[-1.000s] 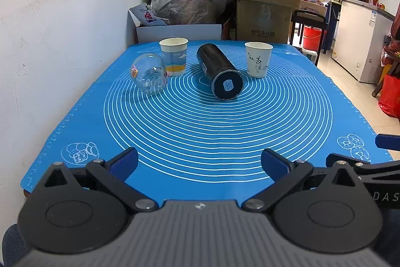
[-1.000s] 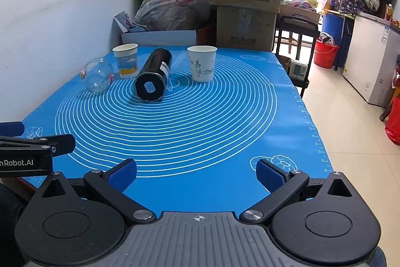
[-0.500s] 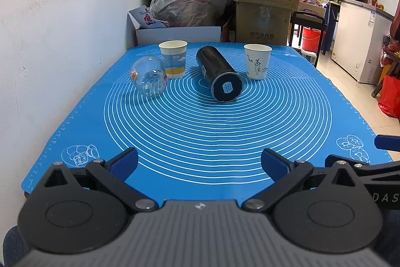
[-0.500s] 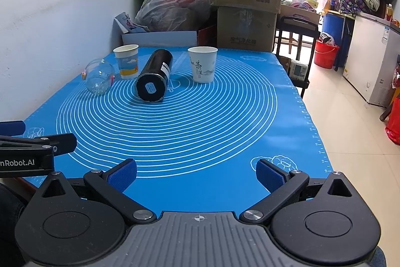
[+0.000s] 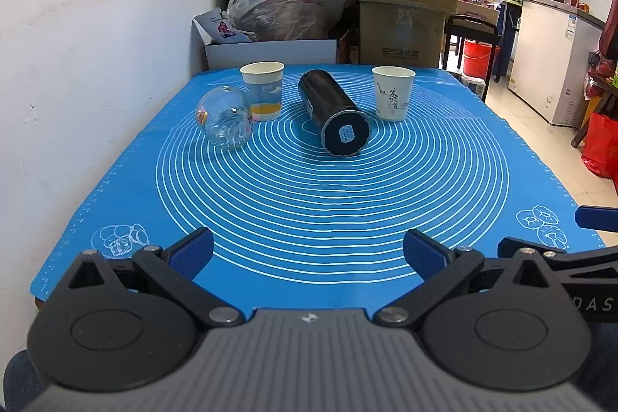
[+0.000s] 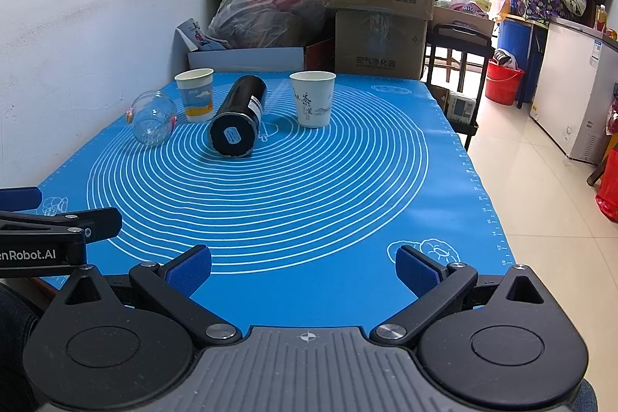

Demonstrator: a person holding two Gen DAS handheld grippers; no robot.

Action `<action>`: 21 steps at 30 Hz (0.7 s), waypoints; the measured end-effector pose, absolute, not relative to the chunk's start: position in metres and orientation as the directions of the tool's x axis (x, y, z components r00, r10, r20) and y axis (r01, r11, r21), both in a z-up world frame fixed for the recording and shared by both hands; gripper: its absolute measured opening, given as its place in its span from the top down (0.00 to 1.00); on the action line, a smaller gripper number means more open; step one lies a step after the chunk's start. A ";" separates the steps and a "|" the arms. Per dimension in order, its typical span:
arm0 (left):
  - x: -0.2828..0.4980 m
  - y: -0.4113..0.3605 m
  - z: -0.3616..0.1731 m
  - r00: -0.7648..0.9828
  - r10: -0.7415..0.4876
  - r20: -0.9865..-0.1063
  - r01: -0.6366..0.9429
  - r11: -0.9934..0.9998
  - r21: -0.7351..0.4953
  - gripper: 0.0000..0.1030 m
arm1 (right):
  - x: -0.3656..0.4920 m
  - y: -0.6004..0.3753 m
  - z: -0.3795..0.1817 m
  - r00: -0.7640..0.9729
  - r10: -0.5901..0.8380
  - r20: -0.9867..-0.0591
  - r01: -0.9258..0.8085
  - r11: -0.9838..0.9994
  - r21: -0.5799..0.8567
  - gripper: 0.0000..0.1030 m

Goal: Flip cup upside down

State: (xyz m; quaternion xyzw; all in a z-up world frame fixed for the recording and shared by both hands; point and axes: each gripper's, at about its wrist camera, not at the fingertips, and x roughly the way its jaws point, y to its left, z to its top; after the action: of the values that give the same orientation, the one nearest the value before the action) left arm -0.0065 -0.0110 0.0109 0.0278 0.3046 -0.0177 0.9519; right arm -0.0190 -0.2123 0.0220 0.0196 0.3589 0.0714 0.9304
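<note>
On the blue mat [image 5: 309, 203], at its far end, four vessels are found: a glass jar [image 5: 225, 120] lying on its side, a paper cup with a yellow band [image 5: 262, 90] standing mouth up, a black cylinder [image 5: 333, 112] lying on its side, and a white paper cup [image 5: 393, 92] standing mouth up. Which cup is meant cannot be told; both are upright and untouched, so the flip is judged not yet begun. Approach, grasp, inversion and set-down all remain.

The left gripper [image 5: 308, 253] is held over the near edge of the mat, jaws spread wide and empty. The right gripper [image 6: 303, 267] is likewise spread and empty, well apart from every cup.

From the left wrist view, the jar's mouth side and the right gripper's body at the right margin are seen. From the right wrist view, the left gripper's lettered body is recorded at the left margin, together with the floor [image 6: 540, 219] beside the table and a red bucket [image 6: 503, 82]; the white cup is seen nearer the centre of this view.
</note>
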 end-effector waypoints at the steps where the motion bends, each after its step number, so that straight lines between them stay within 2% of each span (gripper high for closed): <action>1: -0.007 -0.011 0.011 0.814 -0.018 -0.581 0.051 0.998 0.041 0.00 | -0.019 -0.212 0.022 0.732 0.147 -0.665 -0.119 0.989 0.087 0.00; 21: -0.007 -0.010 0.011 0.825 -0.026 -0.565 0.054 0.998 0.032 0.00 | -0.020 -0.213 0.024 0.743 0.153 -0.652 -0.131 0.988 0.083 0.00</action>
State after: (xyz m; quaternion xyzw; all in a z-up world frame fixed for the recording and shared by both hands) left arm -0.0066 -0.0099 0.0115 0.0232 0.2955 -0.0210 0.9548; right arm -0.0196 -0.2130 0.0245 0.0160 0.3503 0.0761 0.9334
